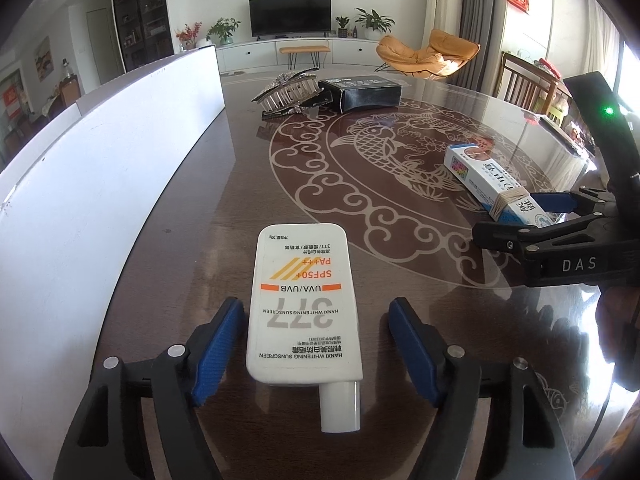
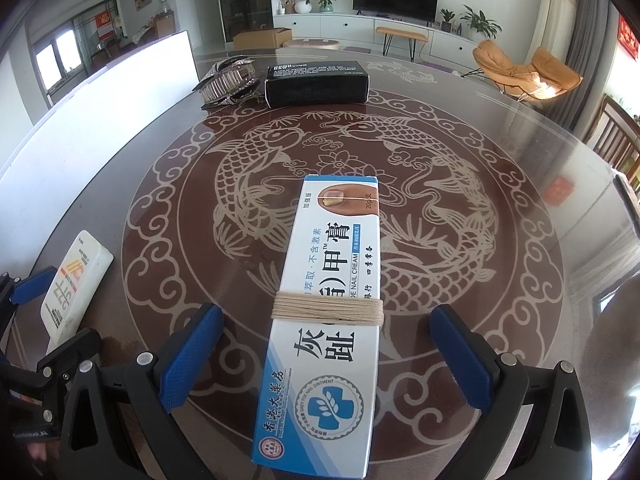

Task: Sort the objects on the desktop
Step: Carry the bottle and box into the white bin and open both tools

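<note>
A white sunscreen tube (image 1: 304, 300) lies flat on the table with its cap toward the camera. My left gripper (image 1: 316, 306) straddles it, open, its blue pads (image 1: 218, 344) standing just off the tube's sides. A blue-and-white nail cream box (image 2: 332, 304), bound with beige string, lies lengthwise between the fingers of my right gripper (image 2: 326, 312), which is open with a gap on each side. The left wrist view shows the right gripper (image 1: 528, 216) around that box (image 1: 492, 184) at the right. At the right wrist view's left edge are the left gripper (image 2: 52, 316) and the tube (image 2: 76, 280).
A rhinestone hair claw (image 1: 288, 92) (image 2: 228, 78) and a black box (image 1: 366, 92) (image 2: 316, 82) sit at the far side of the round, fish-patterned glass table (image 2: 280, 148). A tall white panel (image 1: 100, 152) runs along the left edge. Wooden chairs (image 1: 524, 84) stand beyond the right rim.
</note>
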`<state>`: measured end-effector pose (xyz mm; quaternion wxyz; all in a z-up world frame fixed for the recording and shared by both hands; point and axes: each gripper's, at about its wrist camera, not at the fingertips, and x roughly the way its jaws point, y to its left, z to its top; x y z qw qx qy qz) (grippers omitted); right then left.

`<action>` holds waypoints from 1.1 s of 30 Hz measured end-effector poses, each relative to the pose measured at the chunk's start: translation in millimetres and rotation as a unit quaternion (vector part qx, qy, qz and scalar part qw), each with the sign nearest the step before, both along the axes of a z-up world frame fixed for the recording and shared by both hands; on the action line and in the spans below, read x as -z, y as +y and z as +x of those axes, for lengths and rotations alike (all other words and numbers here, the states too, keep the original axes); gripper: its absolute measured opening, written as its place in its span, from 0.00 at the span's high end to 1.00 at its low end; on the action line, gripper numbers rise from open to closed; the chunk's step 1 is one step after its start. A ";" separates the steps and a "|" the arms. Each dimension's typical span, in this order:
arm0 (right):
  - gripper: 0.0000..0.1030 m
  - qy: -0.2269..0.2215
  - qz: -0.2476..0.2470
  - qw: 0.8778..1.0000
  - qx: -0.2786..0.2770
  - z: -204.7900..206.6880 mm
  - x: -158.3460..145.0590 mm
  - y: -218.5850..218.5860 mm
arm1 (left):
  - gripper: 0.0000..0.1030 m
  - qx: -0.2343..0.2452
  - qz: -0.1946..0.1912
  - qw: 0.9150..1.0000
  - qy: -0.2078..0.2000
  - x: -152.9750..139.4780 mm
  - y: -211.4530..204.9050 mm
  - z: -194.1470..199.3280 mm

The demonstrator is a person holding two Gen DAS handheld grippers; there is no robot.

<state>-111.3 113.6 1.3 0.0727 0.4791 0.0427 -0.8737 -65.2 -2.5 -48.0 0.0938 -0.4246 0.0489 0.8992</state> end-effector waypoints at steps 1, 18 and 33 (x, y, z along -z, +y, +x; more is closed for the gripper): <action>0.00 -0.010 0.000 1.000 -0.005 -0.1 -0.5 0.4 | 0.40 0.003 0.001 1.000 0.002 -0.6 1.1 1.0; 0.56 -0.038 -0.203 0.979 0.005 15.8 -61.3 23.1 | 0.50 -0.022 0.165 0.984 0.064 -80.8 -59.8 50.4; 0.56 0.021 -0.254 0.945 -0.204 -18.7 -164.4 -259.1 | 0.50 -0.225 0.105 0.967 0.059 -127.3 -286.5 28.1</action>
